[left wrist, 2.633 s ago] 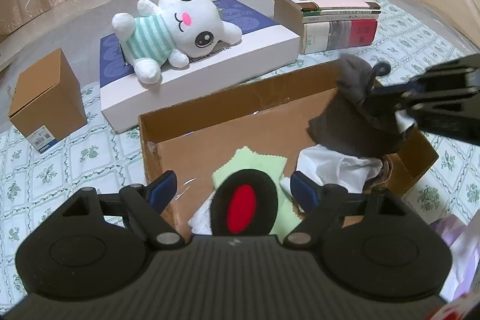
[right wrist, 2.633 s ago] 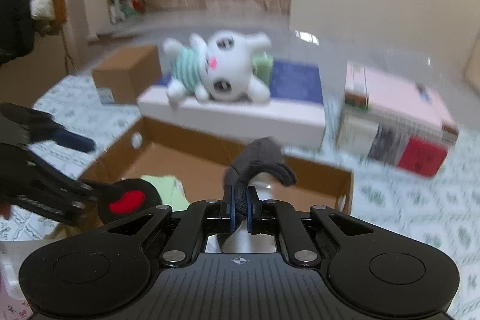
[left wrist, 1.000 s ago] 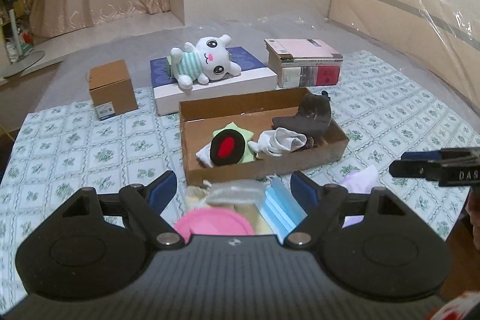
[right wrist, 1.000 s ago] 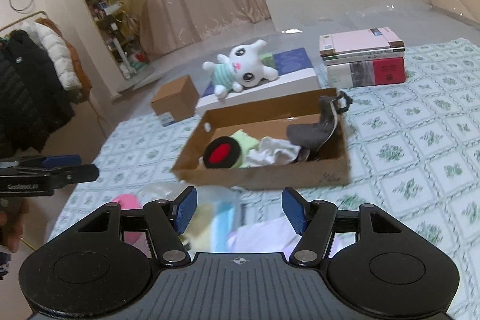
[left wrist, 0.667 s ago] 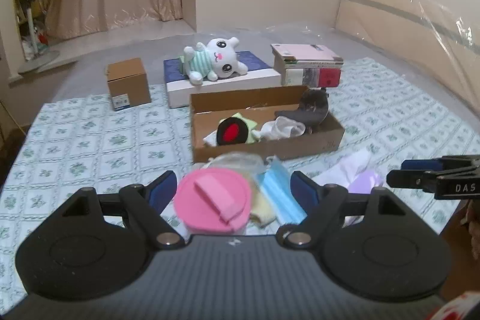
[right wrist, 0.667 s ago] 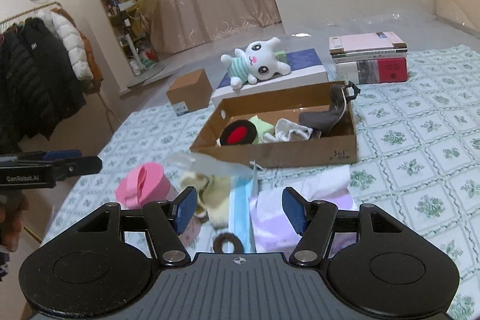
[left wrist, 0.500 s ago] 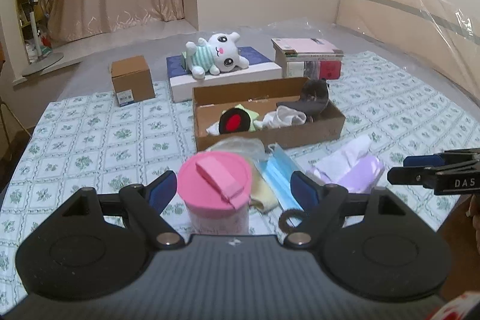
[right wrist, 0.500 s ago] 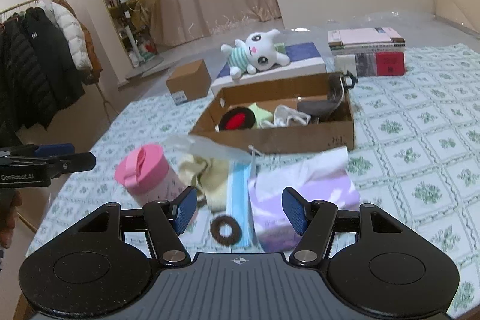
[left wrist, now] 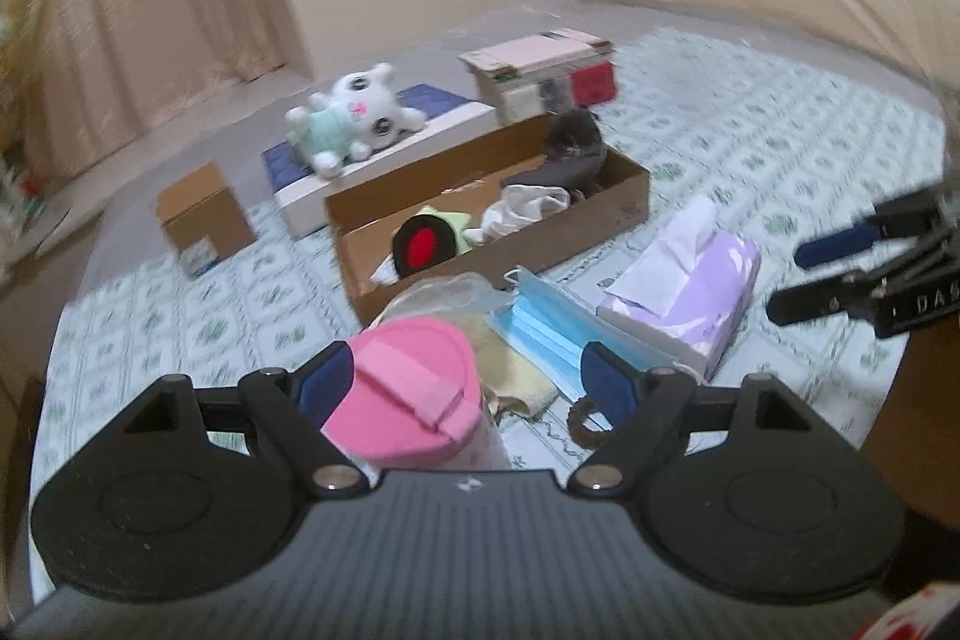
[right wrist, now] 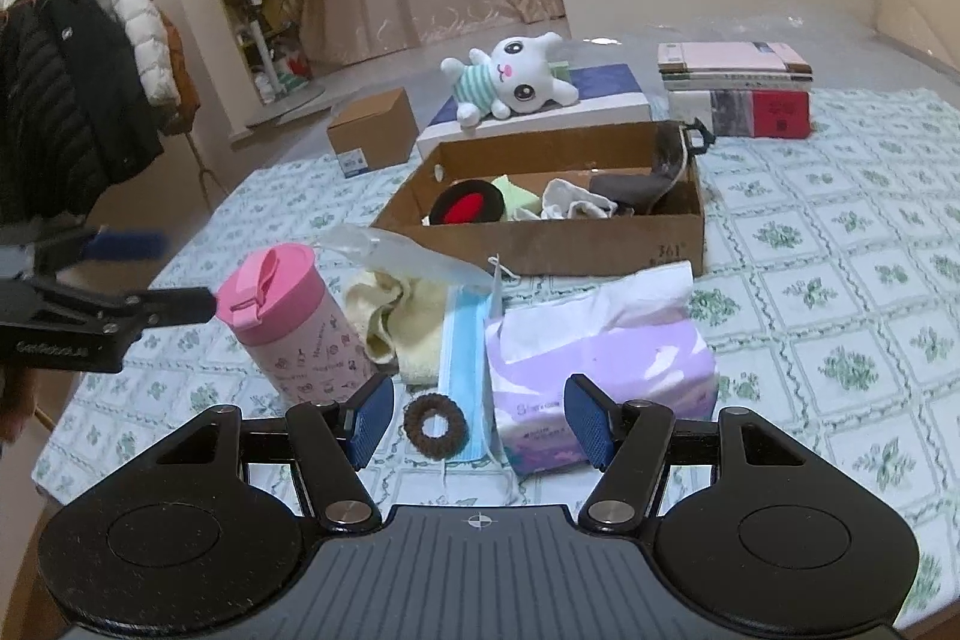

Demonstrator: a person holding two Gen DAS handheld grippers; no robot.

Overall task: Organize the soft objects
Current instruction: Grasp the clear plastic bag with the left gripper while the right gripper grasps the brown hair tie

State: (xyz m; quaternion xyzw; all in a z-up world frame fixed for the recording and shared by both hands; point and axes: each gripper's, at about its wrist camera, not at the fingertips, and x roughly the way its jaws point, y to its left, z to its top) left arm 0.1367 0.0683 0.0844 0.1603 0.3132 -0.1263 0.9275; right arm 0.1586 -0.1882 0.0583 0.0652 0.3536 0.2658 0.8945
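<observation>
A shallow cardboard box [right wrist: 636, 235] [left wrist: 624, 196] holds a black-and-red pad [right wrist: 468, 208], a green cloth, a white cloth [right wrist: 570, 202] and a dark grey garment [right wrist: 654, 184]. In front of it lie a yellow cloth [right wrist: 408, 316], a blue face mask [right wrist: 468, 358], a brown hair tie [right wrist: 435, 425] and a purple tissue pack [right wrist: 600, 346] [left wrist: 690, 292]. My right gripper [right wrist: 477, 421] is open and empty, just above the hair tie and tissue pack. My left gripper [left wrist: 462, 376] is open and empty above the pink cup [left wrist: 408, 394].
A pink lidded cup [right wrist: 288, 322] stands left of the cloths. A white plush bunny [right wrist: 516, 82] lies on a flat white box behind the cardboard box. A small brown carton [right wrist: 372, 136] and a book stack [right wrist: 738, 88] stand at the back. Coats hang at far left.
Both grippers have pulled back from the box and down toward the near table edge. The right one let go of the dark garment, which now lies in the box.
</observation>
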